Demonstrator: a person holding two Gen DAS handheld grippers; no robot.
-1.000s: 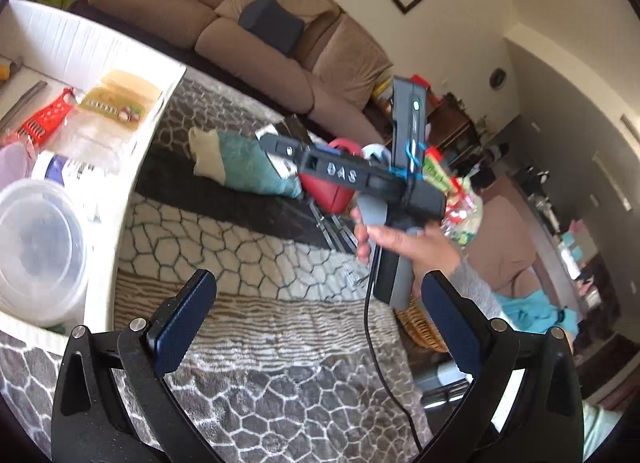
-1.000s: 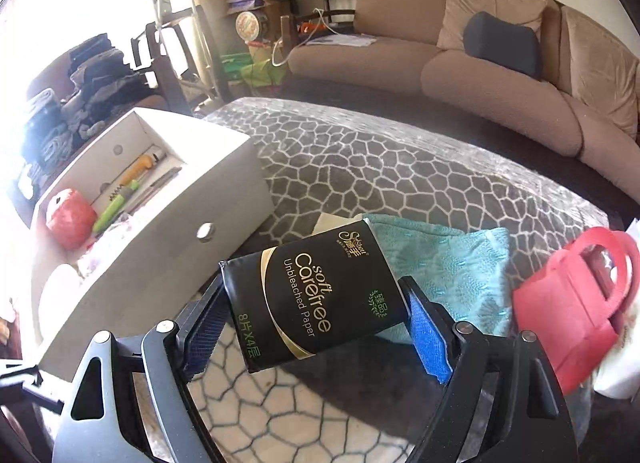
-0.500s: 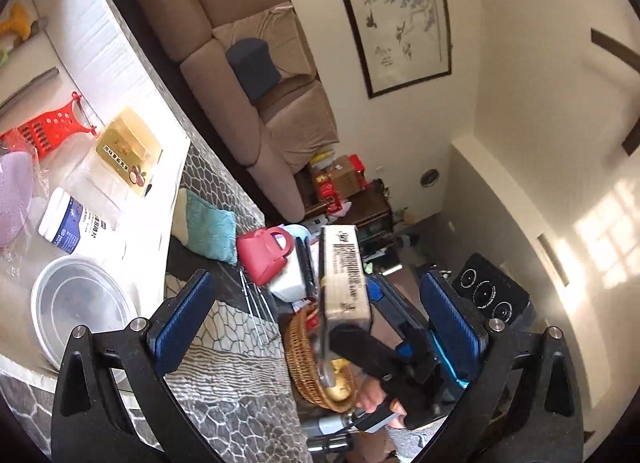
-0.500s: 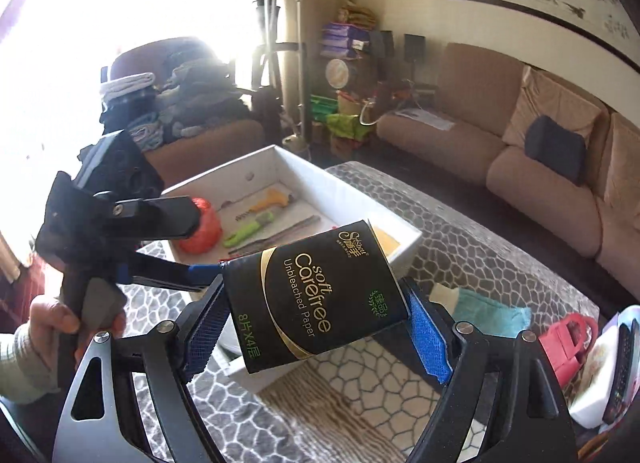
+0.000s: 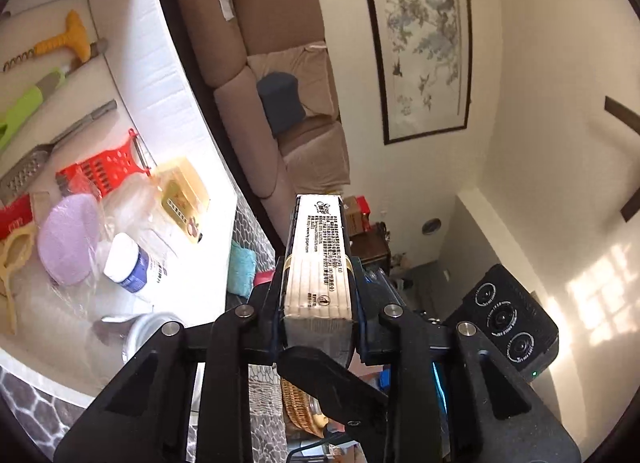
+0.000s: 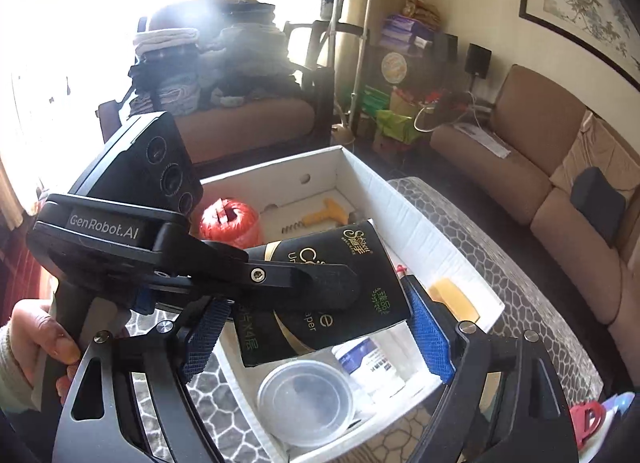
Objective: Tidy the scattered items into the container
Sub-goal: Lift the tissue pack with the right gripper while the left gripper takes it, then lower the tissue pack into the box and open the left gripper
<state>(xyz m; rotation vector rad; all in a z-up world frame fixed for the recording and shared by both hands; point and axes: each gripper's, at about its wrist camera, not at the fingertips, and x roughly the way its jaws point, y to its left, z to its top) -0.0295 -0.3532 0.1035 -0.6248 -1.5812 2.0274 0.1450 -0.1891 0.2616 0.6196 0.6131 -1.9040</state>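
Both your tools are on the same thing: the black tissue pack (image 6: 320,295), held in the air above the white box (image 6: 420,223).

Left tool (image 5: 318,315): jaws closing, narrow, with the pack's thin cream edge (image 5: 318,259) between them. In the left wrist view the blue pads sit against both broad faces of the pack. In the right wrist view this tool comes in from 9 o'clock, one black finger (image 6: 296,287) laid flat over the pack's printed face. A hand (image 6: 36,343) grips its handle at 8 o'clock.

Right tool (image 6: 316,335): jaws wide and easing a little wider. The pack spans the gap between the blue pads (image 6: 430,327), one at each end. Whether they press on it you cannot tell from this view.

The box sits on a grey cobble-patterned tabletop (image 6: 500,263). Inside it, in the right wrist view: a clear round tub (image 6: 306,401) at 6 o'clock, a white bottle with blue label (image 6: 370,367) just beside it, a red ball of twine (image 6: 230,225) at 11 o'clock, a yellow-handled corkscrew (image 6: 324,217) at 12 o'clock.

Left wrist view adds a red slotted peeler (image 5: 106,169), a lilac round pad (image 5: 68,241) and a green-handled tool (image 5: 24,115), all in the box.

Outside the box on the tabletop: a teal cloth (image 5: 242,269) at the box's near corner, a red bag (image 6: 586,419) at 4 o'clock in the right wrist view.
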